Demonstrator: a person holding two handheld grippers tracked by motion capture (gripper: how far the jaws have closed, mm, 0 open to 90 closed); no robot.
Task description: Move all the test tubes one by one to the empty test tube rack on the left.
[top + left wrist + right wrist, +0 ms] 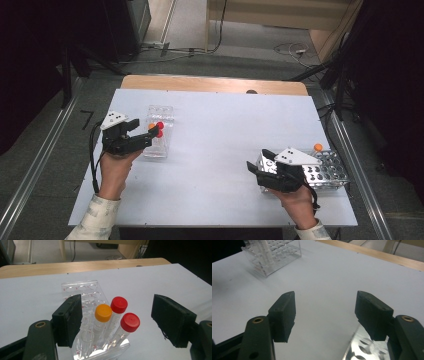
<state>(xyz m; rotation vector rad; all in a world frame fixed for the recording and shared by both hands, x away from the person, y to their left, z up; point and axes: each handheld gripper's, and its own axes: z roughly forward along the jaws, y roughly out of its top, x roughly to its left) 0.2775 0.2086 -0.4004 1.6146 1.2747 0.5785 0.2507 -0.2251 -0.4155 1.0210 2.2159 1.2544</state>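
Observation:
A clear plastic rack [162,112] stands at the left of the white table and holds three tubes. In the left gripper view these are an orange-capped tube [103,312] and two red-capped tubes [119,304] [130,322], standing tilted at the near end of the clear rack [80,288]. My left gripper [117,315] is open, with the three caps between its jaws and its pads clear of them. At the right, my right gripper [257,160] is open and holds nothing, low over bare table beside a metal rack [330,172].
One orange-capped tube [318,147] stands at the far corner of the metal rack. In the right gripper view, the metal rack [359,347] lies under the right jaw and the clear rack [279,255] sits far off. A wooden strip [215,84] edges the table's back.

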